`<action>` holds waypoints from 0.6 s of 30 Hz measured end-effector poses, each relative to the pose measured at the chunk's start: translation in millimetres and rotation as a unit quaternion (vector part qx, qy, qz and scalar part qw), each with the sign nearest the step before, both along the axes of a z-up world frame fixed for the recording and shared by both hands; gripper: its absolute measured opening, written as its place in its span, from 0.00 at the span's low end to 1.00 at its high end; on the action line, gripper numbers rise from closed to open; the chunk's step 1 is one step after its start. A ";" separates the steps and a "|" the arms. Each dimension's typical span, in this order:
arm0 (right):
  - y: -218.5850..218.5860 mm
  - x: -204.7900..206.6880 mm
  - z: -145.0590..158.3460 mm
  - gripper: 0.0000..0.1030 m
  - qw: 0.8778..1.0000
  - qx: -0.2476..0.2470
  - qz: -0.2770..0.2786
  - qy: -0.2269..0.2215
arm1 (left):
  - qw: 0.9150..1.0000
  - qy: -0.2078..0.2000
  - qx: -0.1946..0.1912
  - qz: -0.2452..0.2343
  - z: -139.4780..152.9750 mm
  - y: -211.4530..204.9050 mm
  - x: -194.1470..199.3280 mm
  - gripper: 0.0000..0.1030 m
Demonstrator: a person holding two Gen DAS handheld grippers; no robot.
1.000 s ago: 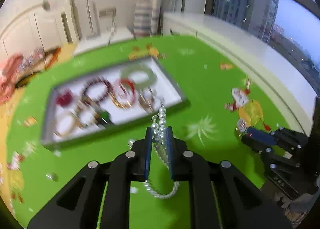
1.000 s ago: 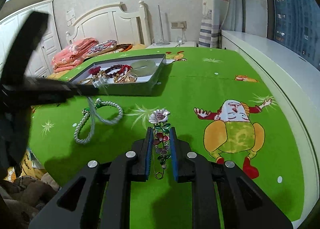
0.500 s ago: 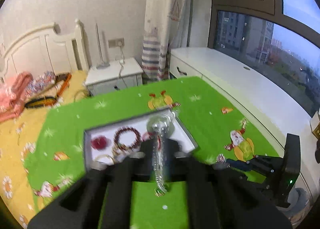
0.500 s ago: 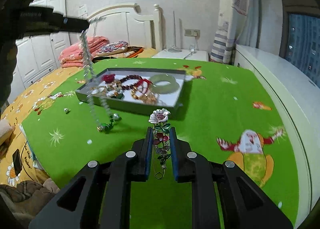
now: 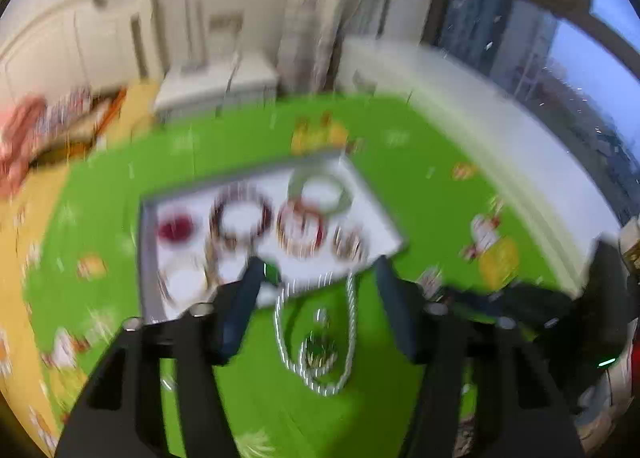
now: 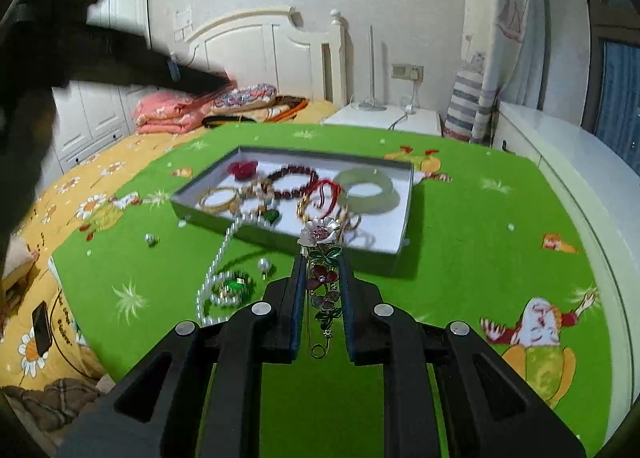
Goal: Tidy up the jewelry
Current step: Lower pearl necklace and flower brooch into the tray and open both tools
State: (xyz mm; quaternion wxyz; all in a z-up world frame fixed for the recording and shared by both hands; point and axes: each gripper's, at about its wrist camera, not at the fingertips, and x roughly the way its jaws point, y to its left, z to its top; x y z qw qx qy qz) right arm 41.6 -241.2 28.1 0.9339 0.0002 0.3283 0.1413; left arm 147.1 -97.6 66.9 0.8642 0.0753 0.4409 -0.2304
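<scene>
My left gripper (image 5: 316, 270) is open and empty above the front rim of the grey jewelry tray (image 5: 146, 258). The white pearl necklace (image 5: 316, 342) with a green pendant lies draped from the tray's front edge onto the green cloth; it also shows in the right wrist view (image 6: 220, 270). My right gripper (image 6: 322, 262) is shut on a flower brooch (image 6: 322, 254), held above the cloth just in front of the tray (image 6: 396, 254). The tray holds several bracelets and a jade bangle (image 6: 368, 191). The left view is blurred.
Two loose pearls (image 6: 265, 266) lie on the green cloth near the necklace. A white window ledge (image 6: 580, 177) runs along the right. A nightstand (image 6: 384, 117) and bed headboard (image 6: 272, 45) stand behind. The left gripper shows dark at upper left (image 6: 120, 65).
My left gripper lifted the pearl necklace high, then opened; the necklace dropped across the tray's front edge and the cloth. My right gripper kept the brooch and rose, moving toward the tray.
</scene>
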 end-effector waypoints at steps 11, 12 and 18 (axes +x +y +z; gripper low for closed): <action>-11.5 -5.1 -8.7 0.17 1.000 0.011 -0.013 0.011 | 0.997 0.070 0.036 0.026 -109.5 -7.7 28.3 0.66; -11.6 -5.9 -9.3 0.17 1.000 0.011 -0.014 0.011 | 0.997 0.062 0.036 0.029 -108.7 -10.6 28.6 0.61; -22.8 -9.7 -15.3 0.17 0.999 0.015 -0.027 0.020 | 0.999 0.013 0.047 0.011 -87.4 -34.3 8.8 0.13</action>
